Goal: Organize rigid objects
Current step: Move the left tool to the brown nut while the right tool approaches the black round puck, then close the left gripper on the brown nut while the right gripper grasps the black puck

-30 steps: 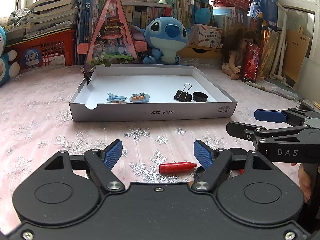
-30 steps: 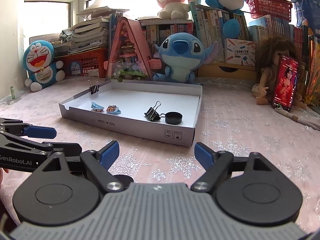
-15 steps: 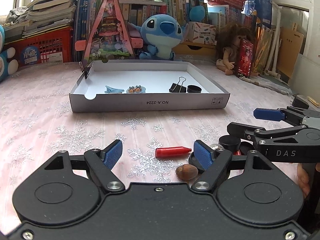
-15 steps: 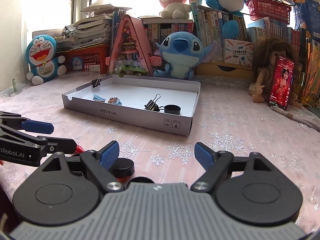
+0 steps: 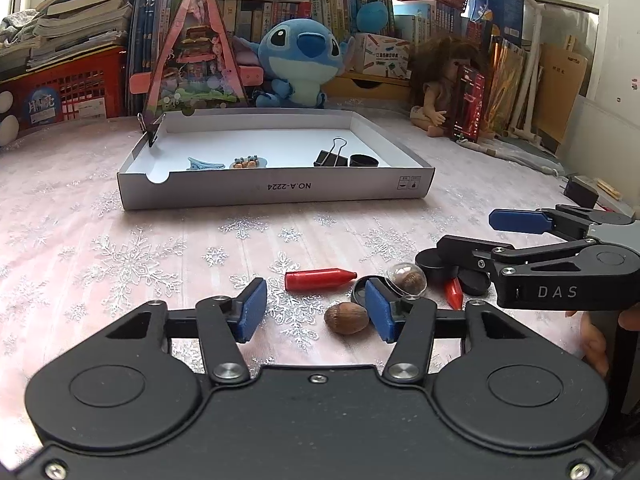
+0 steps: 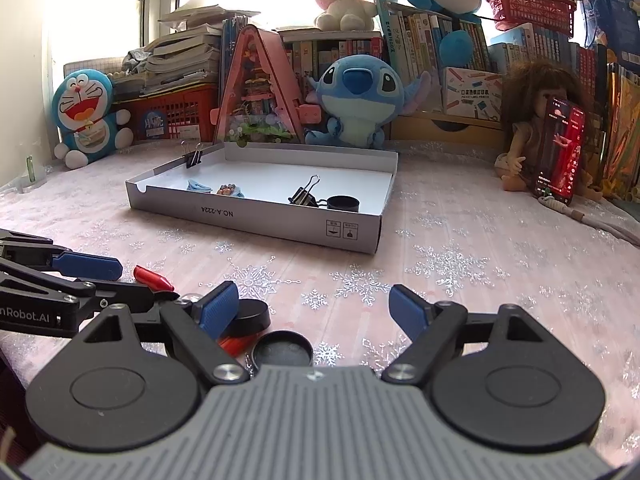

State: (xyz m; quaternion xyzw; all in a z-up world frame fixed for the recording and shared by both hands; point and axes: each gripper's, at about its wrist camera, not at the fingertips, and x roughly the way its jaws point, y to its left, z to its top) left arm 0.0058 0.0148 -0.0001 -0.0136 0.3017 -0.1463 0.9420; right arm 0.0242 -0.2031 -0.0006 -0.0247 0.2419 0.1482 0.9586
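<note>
Since a sec ago my left gripper point(image 5: 316, 311) narrowed, jaws closing, nut point(image 5: 346, 318) between, untouched, on the cloth. Right gripper point(image 6: 314, 307) sat wide, empty, both angled down twd box point(image 5: 276, 192).

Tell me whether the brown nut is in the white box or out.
Out. The brown nut lies on the tablecloth, well short of the white box.
</note>
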